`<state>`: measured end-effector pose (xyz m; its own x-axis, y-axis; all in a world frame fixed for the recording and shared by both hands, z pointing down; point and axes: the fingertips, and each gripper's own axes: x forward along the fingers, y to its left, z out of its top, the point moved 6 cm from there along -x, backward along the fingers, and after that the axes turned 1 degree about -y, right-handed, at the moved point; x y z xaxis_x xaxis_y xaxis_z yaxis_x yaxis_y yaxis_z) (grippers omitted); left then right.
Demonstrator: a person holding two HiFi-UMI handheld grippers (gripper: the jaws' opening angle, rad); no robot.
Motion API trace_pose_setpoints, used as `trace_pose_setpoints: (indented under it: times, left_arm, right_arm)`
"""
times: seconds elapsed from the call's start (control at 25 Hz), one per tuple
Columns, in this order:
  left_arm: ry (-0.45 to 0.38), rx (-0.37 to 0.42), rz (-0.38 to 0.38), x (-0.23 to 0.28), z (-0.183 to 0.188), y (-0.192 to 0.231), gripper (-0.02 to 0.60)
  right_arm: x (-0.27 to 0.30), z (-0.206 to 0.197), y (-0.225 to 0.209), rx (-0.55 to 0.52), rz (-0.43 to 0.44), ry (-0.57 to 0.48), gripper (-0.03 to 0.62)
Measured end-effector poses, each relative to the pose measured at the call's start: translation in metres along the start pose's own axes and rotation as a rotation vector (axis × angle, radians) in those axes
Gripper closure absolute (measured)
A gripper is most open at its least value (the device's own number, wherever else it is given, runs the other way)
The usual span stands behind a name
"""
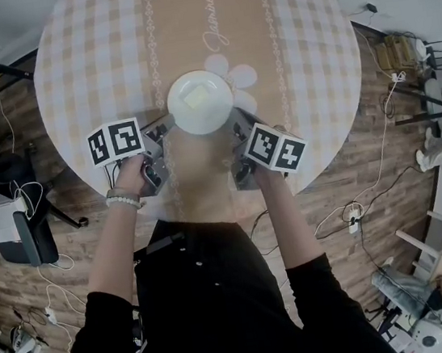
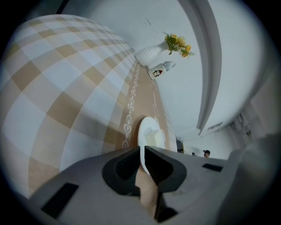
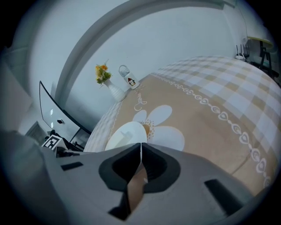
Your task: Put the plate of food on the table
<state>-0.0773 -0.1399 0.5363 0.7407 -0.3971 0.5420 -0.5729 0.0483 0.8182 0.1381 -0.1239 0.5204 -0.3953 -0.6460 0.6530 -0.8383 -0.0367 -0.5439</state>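
A white plate (image 1: pixel 200 101) with a pale square piece of food (image 1: pixel 196 97) sits over the near part of the round, checked-cloth table (image 1: pixel 89 51). My left gripper (image 1: pixel 166 124) pinches the plate's left rim and my right gripper (image 1: pixel 236 120) pinches its right rim. In the left gripper view the left gripper (image 2: pixel 142 156) has its jaws pressed on the thin edge of the plate (image 2: pixel 149 134). In the right gripper view the right gripper (image 3: pixel 141 154) is likewise closed on the rim of the plate (image 3: pixel 125 134). Whether the plate rests on the cloth I cannot tell.
A white vase of yellow flowers (image 2: pixel 151 53) and a small white bottle with a penguin figure (image 2: pixel 160 70) stand at the table's far edge. A beige runner with a daisy print (image 3: pixel 164 127) crosses the table. Cables, a chair (image 1: pixel 16 225) and a seated person (image 1: pixel 417 291) are on the floor.
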Motion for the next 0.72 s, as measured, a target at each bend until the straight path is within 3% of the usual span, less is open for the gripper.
trace_pose_setpoints:
  times: [0.24, 0.72]
  left_arm:
    - [-0.034, 0.046, -0.024, -0.011, 0.002, -0.003, 0.571]
    - [-0.109, 0.212, -0.031, -0.044, 0.005, -0.027, 0.580]
  right_arm:
    - [-0.003, -0.002, 0.007, -0.020, 0.014, -0.009, 0.592]
    - [-0.031, 0.001, 0.025, -0.073, 0.025, -0.077, 0.592]
